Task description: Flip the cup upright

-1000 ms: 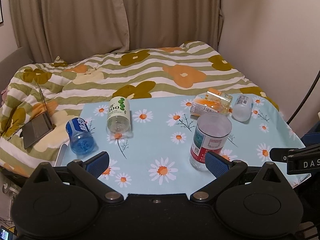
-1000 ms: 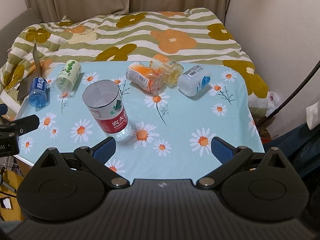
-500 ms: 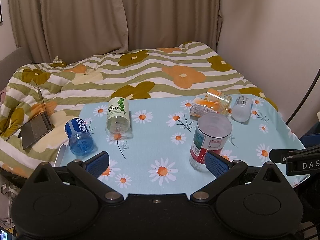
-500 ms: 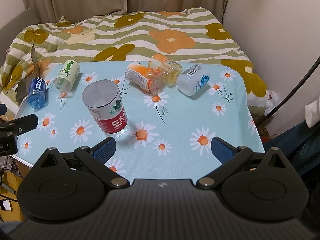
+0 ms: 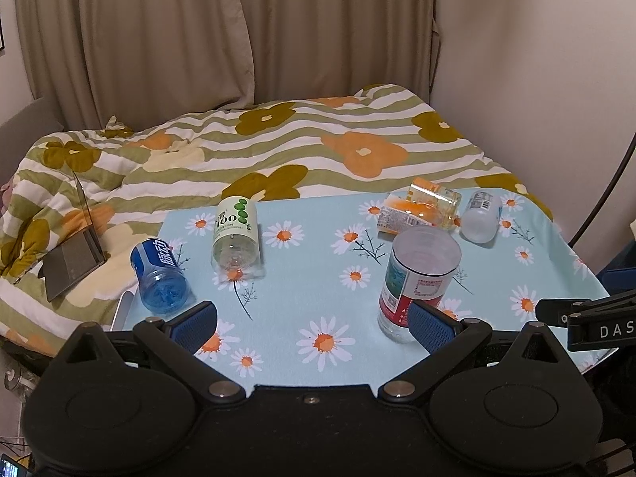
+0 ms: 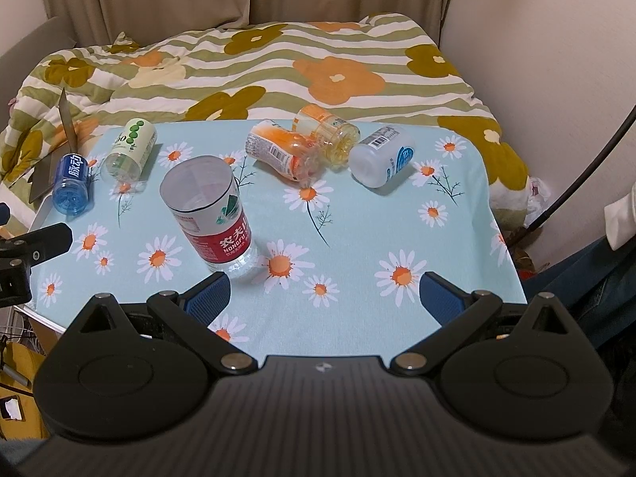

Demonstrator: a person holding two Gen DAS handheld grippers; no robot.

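Both claws spread wide, nothing pinched: left gripper (image 5: 312, 324) and right gripper (image 6: 324, 296) held back at near edge of table (image 6: 457, 238), likely so all cups are kept in sight; red-label cup (image 6: 212, 214) already stood upright, mouth up, taken as landmark; blue cup (image 6: 71, 185) and green-dot cup (image 6: 131, 151) seen lying on sides, far-left of it; two orange cups (image 6: 302, 147) touching, far-right of it; white cup (image 6: 383, 155) just beyond those; five judged left to flip.
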